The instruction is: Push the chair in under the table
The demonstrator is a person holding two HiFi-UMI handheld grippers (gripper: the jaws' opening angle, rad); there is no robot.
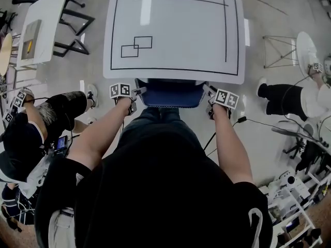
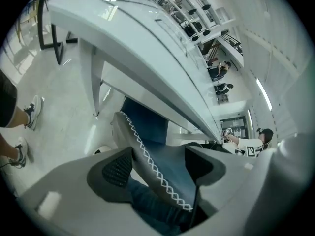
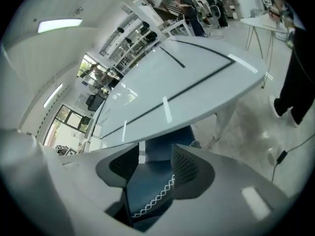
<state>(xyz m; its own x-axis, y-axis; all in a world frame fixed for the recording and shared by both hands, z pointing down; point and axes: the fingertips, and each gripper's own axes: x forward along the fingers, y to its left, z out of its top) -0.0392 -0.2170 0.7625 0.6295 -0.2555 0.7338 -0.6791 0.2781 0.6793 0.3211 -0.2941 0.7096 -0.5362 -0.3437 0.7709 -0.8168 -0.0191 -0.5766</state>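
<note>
The blue chair (image 1: 168,93), its back edged with white zigzag stitching, stands with its seat under the near edge of the white table (image 1: 176,14), which has black lines on top. My left gripper (image 1: 135,98) is at the left end of the chair back and my right gripper (image 1: 211,99) at the right end. In the left gripper view the jaws (image 2: 157,166) stand wide, with the stitched edge of the chair (image 2: 152,151) running between them without being pressed. In the right gripper view the jaws (image 3: 153,163) are also apart, with the chair back (image 3: 147,191) showing between them.
A person (image 1: 26,138) crouches at the left with a shoe (image 1: 92,94) near the chair. Another person (image 1: 295,98) stands at the right. A second white table (image 1: 44,19) is at the back left. A cable (image 1: 227,128) lies on the floor, and gear (image 1: 295,195) crowds the lower right.
</note>
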